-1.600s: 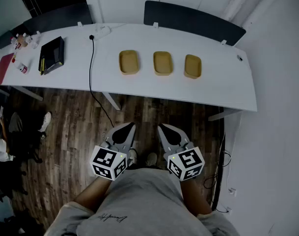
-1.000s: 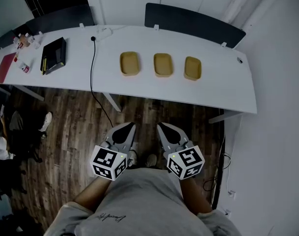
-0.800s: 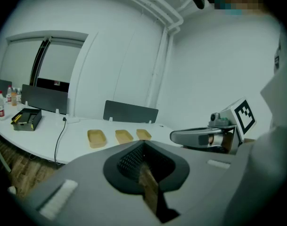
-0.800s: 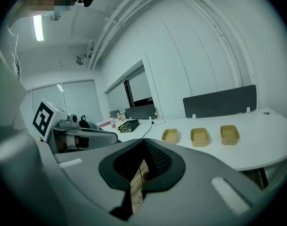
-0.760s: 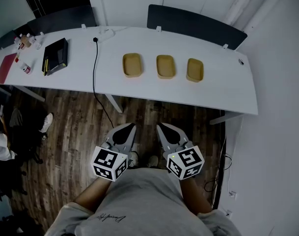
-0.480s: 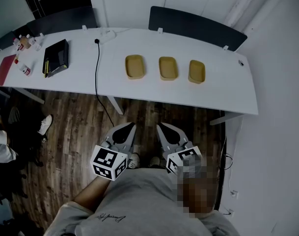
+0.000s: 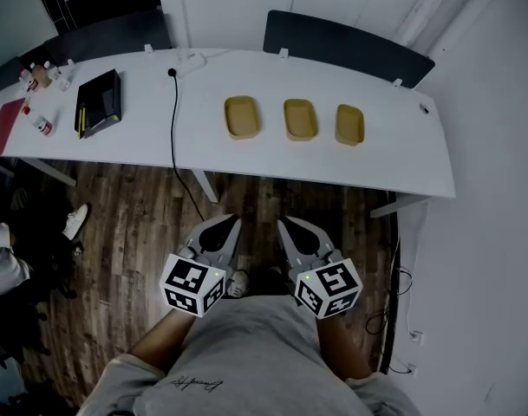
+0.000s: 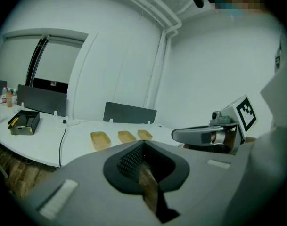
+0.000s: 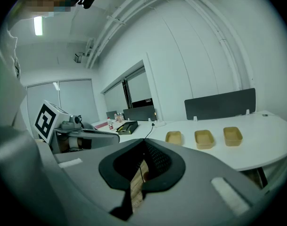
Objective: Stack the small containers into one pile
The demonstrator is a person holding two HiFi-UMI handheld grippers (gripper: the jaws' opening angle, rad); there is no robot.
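Three small tan containers stand in a row on the white table [image 7: 272, 159]: a left one [image 7: 242, 116], a middle one [image 7: 301, 119] and a right one [image 7: 349, 124]. They also show in the left gripper view [image 8: 100, 139] and in the right gripper view [image 9: 204, 138]. My left gripper [image 7: 224, 224] and right gripper [image 7: 288, 225] are held side by side near my body, over the floor and well short of the table. Both are shut with nothing between the jaws.
A black cable [image 7: 172, 120] runs across the table and hangs to the wooden floor [image 7: 133, 232]. A black box [image 7: 99, 102], small bottles [image 7: 42, 126] and a red folder [image 7: 3, 126] lie at the table's left end. Dark screens [image 7: 346, 46] stand behind it. A person's shoe [image 7: 74, 220] shows left.
The view has shifted slightly, so the table and containers sit a little further right and lower. Both grippers keep their place, shut. The shoe at left has moved.
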